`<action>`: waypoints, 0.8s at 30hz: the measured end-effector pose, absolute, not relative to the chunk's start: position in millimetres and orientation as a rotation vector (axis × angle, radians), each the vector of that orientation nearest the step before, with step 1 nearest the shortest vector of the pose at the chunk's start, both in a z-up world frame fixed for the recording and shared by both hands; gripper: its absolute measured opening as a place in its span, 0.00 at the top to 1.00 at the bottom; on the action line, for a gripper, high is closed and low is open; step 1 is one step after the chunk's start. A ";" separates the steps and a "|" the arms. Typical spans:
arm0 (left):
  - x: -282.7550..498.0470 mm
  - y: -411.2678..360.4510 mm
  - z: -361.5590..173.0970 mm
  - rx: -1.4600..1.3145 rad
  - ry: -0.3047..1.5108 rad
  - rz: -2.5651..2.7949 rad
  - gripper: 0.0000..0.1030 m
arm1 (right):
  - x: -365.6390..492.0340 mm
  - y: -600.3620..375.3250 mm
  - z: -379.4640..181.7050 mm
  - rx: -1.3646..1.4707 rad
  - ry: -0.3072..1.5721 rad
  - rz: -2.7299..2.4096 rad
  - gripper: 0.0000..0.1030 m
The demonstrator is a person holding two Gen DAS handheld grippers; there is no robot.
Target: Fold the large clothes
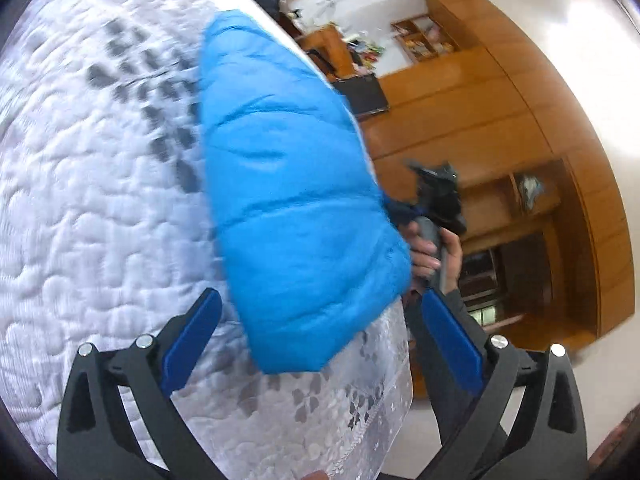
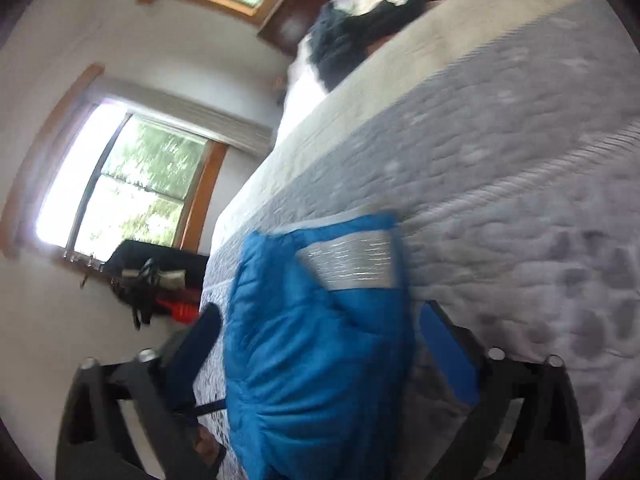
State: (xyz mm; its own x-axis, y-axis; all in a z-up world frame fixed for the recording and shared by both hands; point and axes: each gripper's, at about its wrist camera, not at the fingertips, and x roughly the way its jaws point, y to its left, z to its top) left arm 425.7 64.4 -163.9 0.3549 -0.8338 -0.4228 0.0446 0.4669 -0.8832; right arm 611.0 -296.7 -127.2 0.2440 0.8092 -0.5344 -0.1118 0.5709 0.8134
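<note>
Blue-padded fingers of the left gripper [image 1: 320,336] are seen spread wide in the left wrist view, with nothing between them; the lower end of the blue puffer jacket [image 1: 288,208] hangs or lies just ahead of the gap, slightly nearer the left finger than the right. Beneath that end, a translucent patterned cover [image 1: 360,392] is draped over the corner of the bed [image 1: 80,200].

From this gripper the jacket's long axis is seen to run straight away, from the near corner toward the far end of the quilted mattress, close along the bed's edge. Just beyond its right flank a hand [image 1: 436,252] is wrapped round the handle of the right gripper [image 1: 438,188], whose fingertips cannot be made out in this view.

In the right wrist view the right gripper [image 2: 320,336] is also held wide, and here the jacket [image 2: 316,360] fills the space between the fingers without being pinched; its silvery lining [image 2: 348,264] is exposed a little further on. The picture is blurred, so contact with either pad cannot be judged.

The right gripper is therefore judged the nearer to cloth, already straddling it, while the left gripper is at the jacket's near end. A fold along the long axis would call for both to close on that near end.

Dark clothes [image 2: 344,48] are piled at the far end of the bed.
</note>
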 end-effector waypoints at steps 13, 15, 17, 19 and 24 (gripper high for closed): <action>439.0 24.6 -200.4 -1.025 1.103 -0.765 0.03 | 609.3 -276.7 -199.3 0.803 1.350 0.912 0.03; 441.7 24.4 -202.5 -1.047 1.094 -0.766 0.03 | 612.6 -270.6 -200.7 0.800 1.352 0.927 0.03; 443.2 20.0 -203.3 -1.045 1.100 -0.768 0.03 | 618.1 -272.9 -196.6 0.811 1.347 0.942 0.03; 445.9 13.3 -202.7 -1.017 1.116 -0.760 0.03 | 620.0 -269.6 -194.3 0.810 1.340 0.953 0.03; 456.4 -1.4 -198.3 -0.958 1.152 -0.727 0.03 | 622.2 -243.3 -185.7 0.784 1.338 0.982 0.03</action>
